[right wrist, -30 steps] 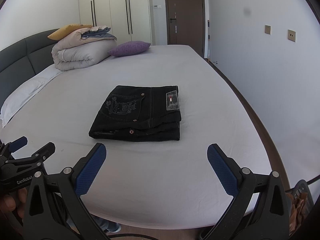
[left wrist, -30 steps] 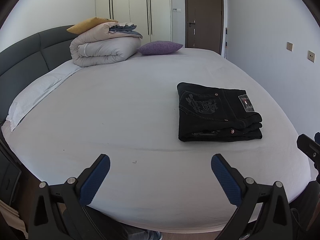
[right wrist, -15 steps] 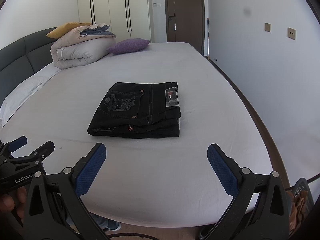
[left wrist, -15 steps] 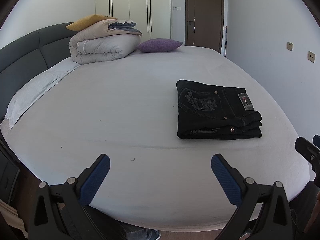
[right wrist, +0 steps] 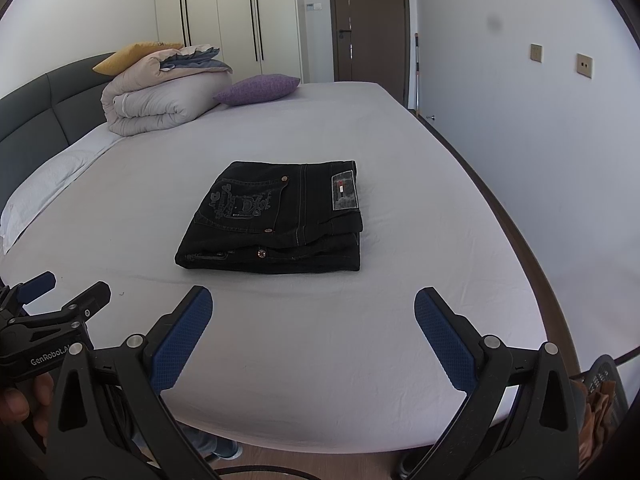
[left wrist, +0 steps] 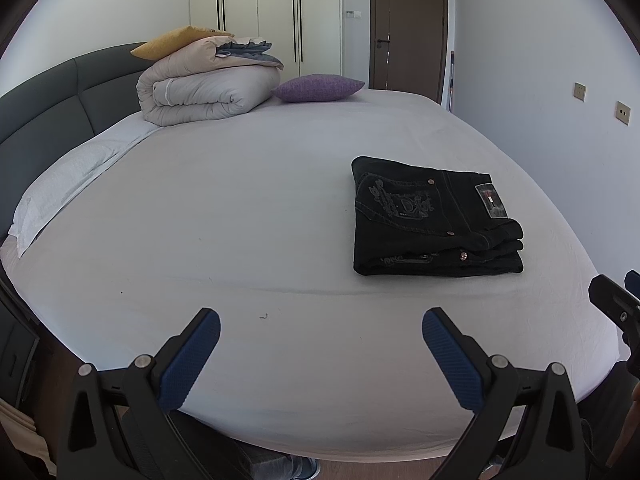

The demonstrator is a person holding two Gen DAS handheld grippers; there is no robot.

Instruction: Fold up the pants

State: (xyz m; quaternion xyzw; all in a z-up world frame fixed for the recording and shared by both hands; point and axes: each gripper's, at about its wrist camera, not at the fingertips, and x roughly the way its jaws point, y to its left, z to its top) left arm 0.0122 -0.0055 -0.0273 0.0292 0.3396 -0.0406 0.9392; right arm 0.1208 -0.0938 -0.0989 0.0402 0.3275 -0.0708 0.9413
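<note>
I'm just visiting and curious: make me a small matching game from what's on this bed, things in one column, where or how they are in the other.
Things:
1. black pants
2. purple cushion
3. rolled duvet
4. left gripper

Descriptions:
A. open, holding nothing, near the foot of the bed
B. folded into a flat stack on the sheet
C. bundled by the dark headboard, a yellow pillow on top
D. lying alone at the far end, beside the bundle

Pairs: 1-B, 2-D, 3-C, 4-A

We are seeing black pants point(right wrist: 276, 220) with a gray stitched picture, a white sheet point(right wrist: 320, 340), a purple pillow point(left wrist: 318, 88), a yellow pillow point(left wrist: 172, 42), and blue pads point(left wrist: 188, 364).
</note>
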